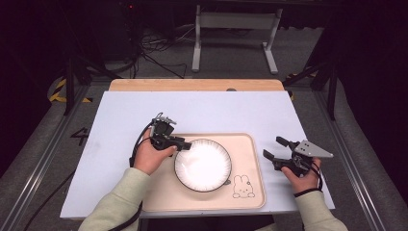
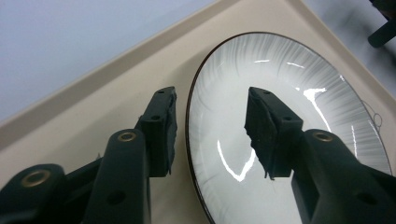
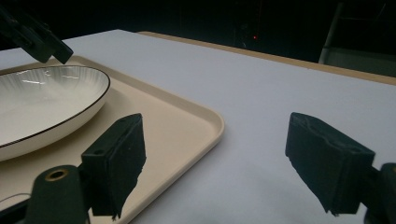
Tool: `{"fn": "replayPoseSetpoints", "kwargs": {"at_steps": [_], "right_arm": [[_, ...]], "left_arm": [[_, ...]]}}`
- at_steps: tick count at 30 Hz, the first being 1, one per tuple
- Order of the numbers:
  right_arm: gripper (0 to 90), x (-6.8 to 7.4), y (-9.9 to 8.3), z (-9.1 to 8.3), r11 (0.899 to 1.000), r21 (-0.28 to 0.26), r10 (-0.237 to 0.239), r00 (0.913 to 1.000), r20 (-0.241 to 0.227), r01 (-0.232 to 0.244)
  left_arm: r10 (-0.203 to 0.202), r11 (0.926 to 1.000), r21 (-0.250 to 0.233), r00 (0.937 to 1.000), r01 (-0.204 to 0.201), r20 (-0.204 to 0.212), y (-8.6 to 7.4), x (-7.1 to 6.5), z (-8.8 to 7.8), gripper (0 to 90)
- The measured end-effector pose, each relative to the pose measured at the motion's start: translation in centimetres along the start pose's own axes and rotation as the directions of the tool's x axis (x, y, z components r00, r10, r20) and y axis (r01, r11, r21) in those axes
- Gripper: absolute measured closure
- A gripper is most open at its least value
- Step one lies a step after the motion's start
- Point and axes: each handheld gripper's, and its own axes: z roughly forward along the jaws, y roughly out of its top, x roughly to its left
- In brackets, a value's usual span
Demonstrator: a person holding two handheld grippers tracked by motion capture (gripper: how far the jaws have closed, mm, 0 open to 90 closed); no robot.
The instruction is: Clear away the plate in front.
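A white ribbed plate (image 1: 203, 165) with a thin dark rim lies on a beige tray (image 1: 250, 144) near the table's front edge. My left gripper (image 1: 185, 143) is at the plate's upper left edge. In the left gripper view the plate (image 2: 289, 93) rim runs between the open jaws of this gripper (image 2: 211, 93), one pad over the tray (image 2: 116, 84) and one over the plate, neither pressing on it. My right gripper (image 1: 272, 147) hovers just right of the tray, jaws wide open and holding nothing. Its own view has its pads (image 3: 215, 135) over the tray corner (image 3: 187, 121) and the table, with the plate (image 3: 42, 98) at left.
A rabbit drawing (image 1: 243, 186) marks the tray's near right corner. The pale table top (image 1: 207, 108) stretches behind the tray to a wooden back edge (image 1: 192, 85). A metal stand (image 1: 235, 33) and cables lie on the floor beyond.
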Motion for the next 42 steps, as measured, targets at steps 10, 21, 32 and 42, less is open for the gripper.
{"fn": "replayPoseSetpoints", "kwargs": {"at_steps": [10,21,32,42], "right_arm": [[20.0,0.0,0.0,0.0,1.0,0.005,-0.002,1.0,-0.002,0.002],[18.6,0.0,0.0,0.0,1.0,0.005,-0.002,1.0,-0.006,0.002],[17.9,0.0,0.0,0.1,1.0,0.009,-0.008,0.9998,-0.016,0.008],[18.0,0.0,0.1,0.1,1.0,0.013,-0.006,0.9998,-0.019,0.006]], "left_arm": [[0.059,0.9923,-0.108,0.9978,-0.062,-0.03,-0.5,-1.4,-2.5,41.6],[0.114,0.978,-0.171,0.9926,-0.12,-0.043,-2.0,-1.6,-4.3,29.1],[0.139,0.9559,-0.243,0.9828,-0.166,-0.121,-4.1,-1.3,-6.4,23.2],[0.122,0.9492,-0.267,0.9772,-0.166,-0.174,-6.4,-0.2,-8.4,17.6]]}}
